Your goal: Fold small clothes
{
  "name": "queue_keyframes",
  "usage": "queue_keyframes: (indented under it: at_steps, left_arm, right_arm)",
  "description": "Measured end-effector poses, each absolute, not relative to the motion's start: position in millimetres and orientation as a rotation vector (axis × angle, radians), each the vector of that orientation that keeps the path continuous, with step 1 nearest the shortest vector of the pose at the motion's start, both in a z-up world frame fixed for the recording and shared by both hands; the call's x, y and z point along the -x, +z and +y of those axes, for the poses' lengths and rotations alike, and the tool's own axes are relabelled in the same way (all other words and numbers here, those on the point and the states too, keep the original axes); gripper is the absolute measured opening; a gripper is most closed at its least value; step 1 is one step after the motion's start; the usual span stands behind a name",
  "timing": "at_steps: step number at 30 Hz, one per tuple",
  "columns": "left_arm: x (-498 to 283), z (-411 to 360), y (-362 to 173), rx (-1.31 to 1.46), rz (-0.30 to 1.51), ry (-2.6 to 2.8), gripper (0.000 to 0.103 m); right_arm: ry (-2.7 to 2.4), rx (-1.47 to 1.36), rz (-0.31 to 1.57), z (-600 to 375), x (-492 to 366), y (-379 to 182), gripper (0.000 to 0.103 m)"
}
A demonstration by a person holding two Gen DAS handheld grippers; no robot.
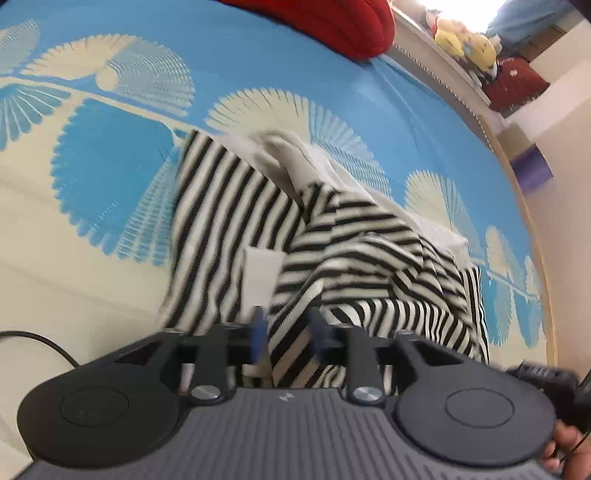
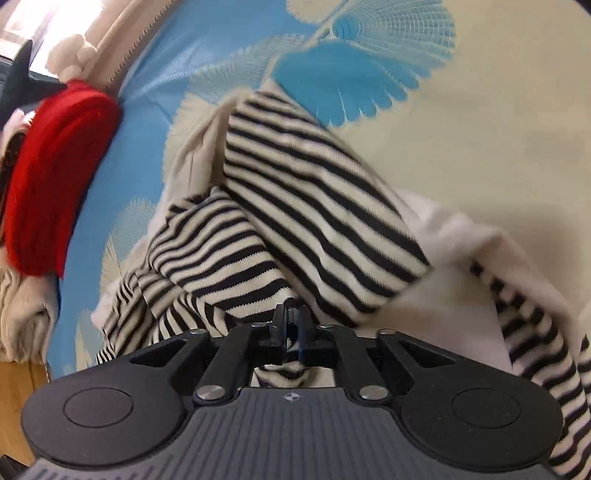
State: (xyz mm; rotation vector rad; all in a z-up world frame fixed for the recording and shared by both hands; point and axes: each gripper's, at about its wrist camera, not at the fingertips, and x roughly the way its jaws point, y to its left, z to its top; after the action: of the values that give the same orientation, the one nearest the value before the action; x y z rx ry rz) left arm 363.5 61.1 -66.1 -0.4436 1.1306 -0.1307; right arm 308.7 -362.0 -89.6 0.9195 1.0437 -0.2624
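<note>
A small black-and-white striped garment with white lining lies bunched on a blue and cream patterned bedspread. My left gripper has its blue-padded fingers around a fold of the striped cloth, a gap between them filled with fabric. In the right wrist view the same striped garment is lifted and draped. My right gripper is shut on a pinch of its striped edge. White lining shows to the right.
A red knitted item lies at the bed's far side, also seen in the left wrist view. Plush toys sit on a ledge beyond the bed. A beige cloth lies near the red item. A black cable runs at left.
</note>
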Motion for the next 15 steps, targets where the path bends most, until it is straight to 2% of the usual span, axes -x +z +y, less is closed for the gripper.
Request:
queue_keyframes:
  at_steps: [2, 4, 7, 8, 9, 10, 12, 15]
  left_arm:
    - [-361.3, 56.7, -69.4, 0.435, 1.134, -0.121, 0.049]
    - [-360.6, 53.9, -75.3, 0.438, 1.153, -0.113, 0.049]
    - [-366.9, 44.2, -85.5, 0.418, 1.183, -0.107, 0.046]
    - [-367.2, 41.1, -87.1, 0.392, 1.191, -0.108, 0.032]
    - [-367.2, 41.6, -88.5, 0.377, 1.189, -0.112, 0.009]
    - [-366.9, 42.3, -86.5, 0.371, 1.173, -0.114, 0.003]
    - [-363.2, 46.0, -68.9, 0.346, 1.081, -0.107, 0.002]
    - [-352.5, 56.2, -19.4, 0.357, 0.828, -0.170, 0.002]
  right_arm:
    - [-0.247, -0.810, 0.980, -356.3, -315.4, -73.9, 0.017]
    - [-0.226, -0.703, 0.958, -350.8, -325.1, -66.3, 0.046]
    - [-0.228, -0.640, 1.031, -347.1, -334.5, -77.3, 0.048]
    - [-0.228, -0.663, 1.049, -348.5, -334.5, -82.3, 0.048]
    - [-0.224, -0.699, 1.061, -351.2, -335.0, -85.3, 0.040]
    - [-0.217, -0.716, 1.064, -351.7, -335.5, -87.2, 0.023]
    - [-0.206, -0.696, 1.040, -346.4, -337.8, -83.4, 0.005]
    - [-0.142, -0.762, 0.870, -348.3, -332.9, -60.4, 0.003]
